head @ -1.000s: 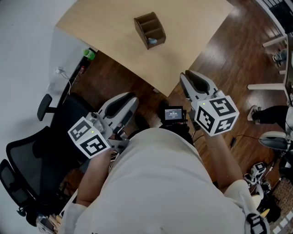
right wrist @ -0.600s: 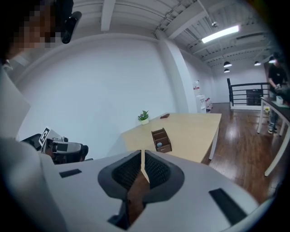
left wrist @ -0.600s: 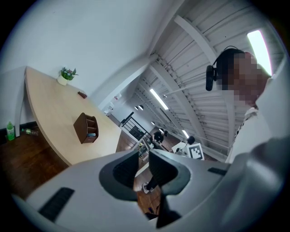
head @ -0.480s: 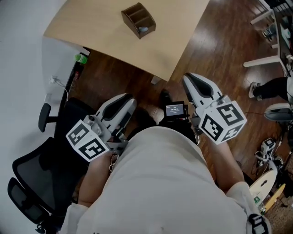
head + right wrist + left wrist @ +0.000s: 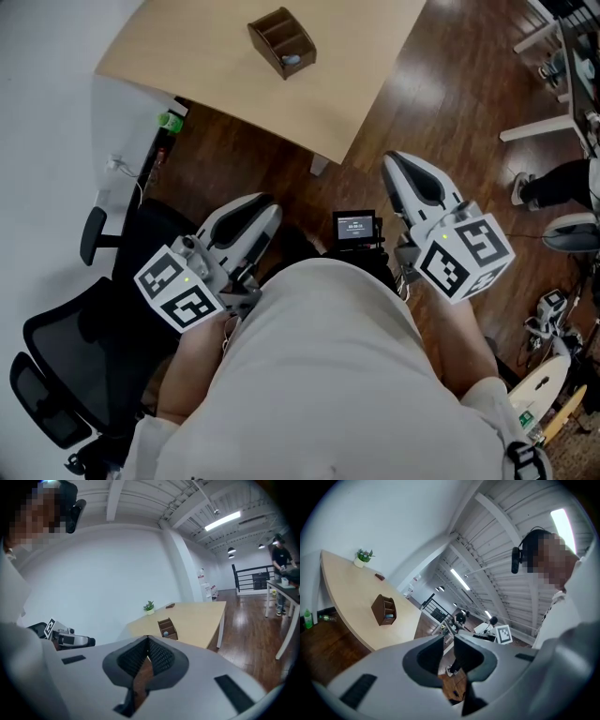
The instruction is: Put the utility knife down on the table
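Slightly rightward and downward in the head view, the right gripper is found shifted from half a second ago, while the left gripper is seen almost where it was. Both are held low against the person's body, well short of the table, over the dark wood floor. In the left gripper view the jaws are seen a narrow gap apart, with only floor and a distant person showing through, so nothing is held. In the right gripper view the ribbed jaws are pressed together at the tips, with nothing clamped. No utility knife can be made out in either claw. A brown organizer stands upright on the table, set in from the near edge, and a small pale-blue thing lies in one of its compartments, too small to be identified. A potted plant is seen at the table's far corner by the wall. A small screen is mounted between the two grippers, and a black office chair stands at the person's left.
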`<state>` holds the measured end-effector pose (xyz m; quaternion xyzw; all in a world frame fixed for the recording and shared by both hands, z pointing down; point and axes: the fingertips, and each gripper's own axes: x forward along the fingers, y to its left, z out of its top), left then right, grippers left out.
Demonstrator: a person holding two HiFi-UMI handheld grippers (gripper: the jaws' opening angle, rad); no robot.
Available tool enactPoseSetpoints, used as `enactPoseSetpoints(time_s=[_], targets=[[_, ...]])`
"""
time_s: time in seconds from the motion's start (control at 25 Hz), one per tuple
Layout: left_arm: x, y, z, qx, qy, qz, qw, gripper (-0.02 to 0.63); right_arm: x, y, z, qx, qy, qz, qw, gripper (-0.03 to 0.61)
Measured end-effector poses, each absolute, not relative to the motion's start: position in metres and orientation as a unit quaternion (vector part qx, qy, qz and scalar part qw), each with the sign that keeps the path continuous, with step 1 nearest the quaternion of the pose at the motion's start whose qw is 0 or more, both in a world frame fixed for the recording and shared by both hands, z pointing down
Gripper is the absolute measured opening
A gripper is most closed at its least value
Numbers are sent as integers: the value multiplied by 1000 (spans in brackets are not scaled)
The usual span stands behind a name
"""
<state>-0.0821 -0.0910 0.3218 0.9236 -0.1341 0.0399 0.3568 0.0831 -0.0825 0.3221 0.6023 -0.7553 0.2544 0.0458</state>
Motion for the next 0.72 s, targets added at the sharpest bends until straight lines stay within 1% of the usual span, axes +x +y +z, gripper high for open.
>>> enactPoseSetpoints(time_s=[0.16, 0.48, 0.72], targets=[[-65, -79, 318, 923, -143, 41, 355, 64, 100, -71, 314, 595, -763, 250, 39, 0], [-5, -27, 314, 924, -137, 48, 355, 64, 146, -19, 307, 578, -775, 251, 44, -2], [17, 6, 319, 920, -144, 53, 360, 64, 164, 15, 315, 566, -781, 261, 43, -2]])
